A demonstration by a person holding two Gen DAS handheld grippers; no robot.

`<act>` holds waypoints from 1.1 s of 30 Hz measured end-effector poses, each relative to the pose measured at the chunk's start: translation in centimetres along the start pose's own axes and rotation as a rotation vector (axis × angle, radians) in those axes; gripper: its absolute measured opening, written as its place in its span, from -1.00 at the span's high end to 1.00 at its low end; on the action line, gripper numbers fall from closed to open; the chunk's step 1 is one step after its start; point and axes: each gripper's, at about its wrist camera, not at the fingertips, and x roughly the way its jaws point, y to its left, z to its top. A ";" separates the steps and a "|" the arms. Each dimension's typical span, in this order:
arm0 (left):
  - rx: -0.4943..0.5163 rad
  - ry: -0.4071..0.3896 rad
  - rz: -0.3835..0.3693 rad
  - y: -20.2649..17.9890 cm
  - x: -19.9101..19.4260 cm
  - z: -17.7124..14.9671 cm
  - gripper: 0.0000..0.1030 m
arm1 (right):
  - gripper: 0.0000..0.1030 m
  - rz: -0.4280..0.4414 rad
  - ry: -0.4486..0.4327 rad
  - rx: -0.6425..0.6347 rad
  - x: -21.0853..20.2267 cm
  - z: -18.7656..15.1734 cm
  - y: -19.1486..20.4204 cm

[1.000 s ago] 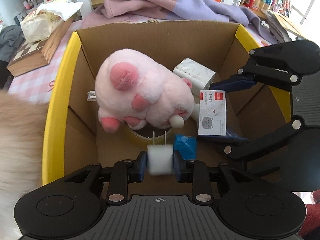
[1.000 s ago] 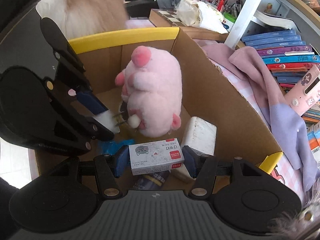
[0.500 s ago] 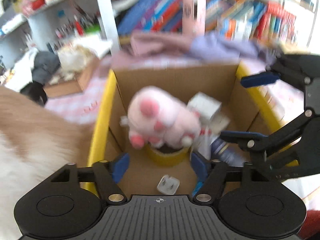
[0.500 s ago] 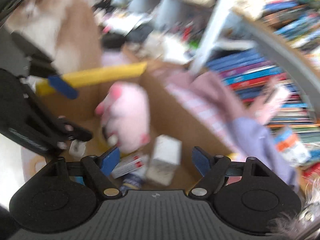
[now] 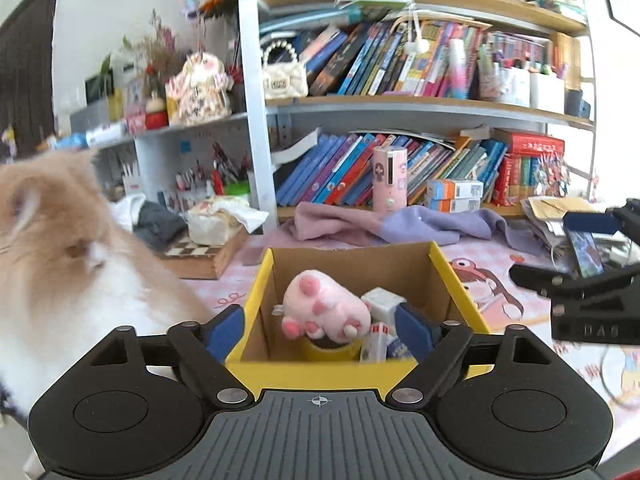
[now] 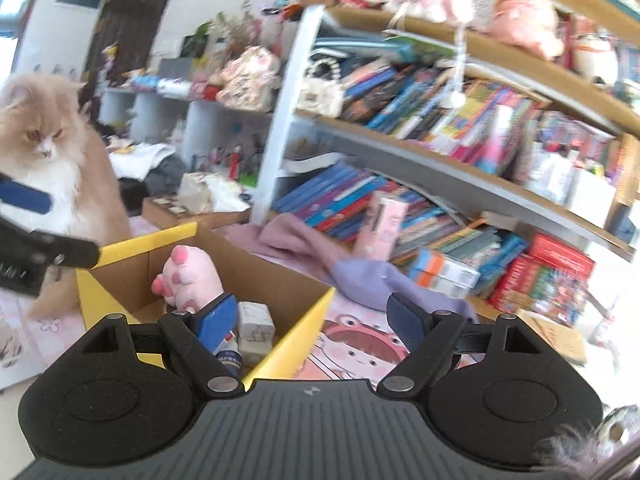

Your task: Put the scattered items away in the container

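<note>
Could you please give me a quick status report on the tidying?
Both hand-held grippers, left and right, opening, nothing between them. Plush toy in cardboard box. Cat beside box.

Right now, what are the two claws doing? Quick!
Left claw: opening, holding nothing.
Right claw: opening, holding nothing.

Left gripper [image 5: 320, 326] and right gripper [image 6: 310, 318] both point slightly downward, side by side, blue-padded jaws still spreading wider, with nothing held between either pair.
</note>
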 end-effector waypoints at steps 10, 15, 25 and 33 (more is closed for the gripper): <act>-0.032 0.019 0.088 -2.3 -5.6 -4.5 -0.79 | -0.71 -0.155 0.090 0.208 -8.4 -4.5 0.4; -0.016 0.079 0.042 -3.5 -6.1 -5.9 -0.79 | -0.80 -0.179 0.146 0.252 -10.2 -5.9 0.4; 0.030 0.096 0.012 -5.4 -6.2 -6.5 -0.96 | -0.89 -0.189 0.252 0.311 -11.1 -8.0 -0.8; 0.108 0.056 0.006 -6.2 -6.2 -4.7 -1.00 | -1.00 -0.182 0.226 0.187 -11.8 -6.5 -3.1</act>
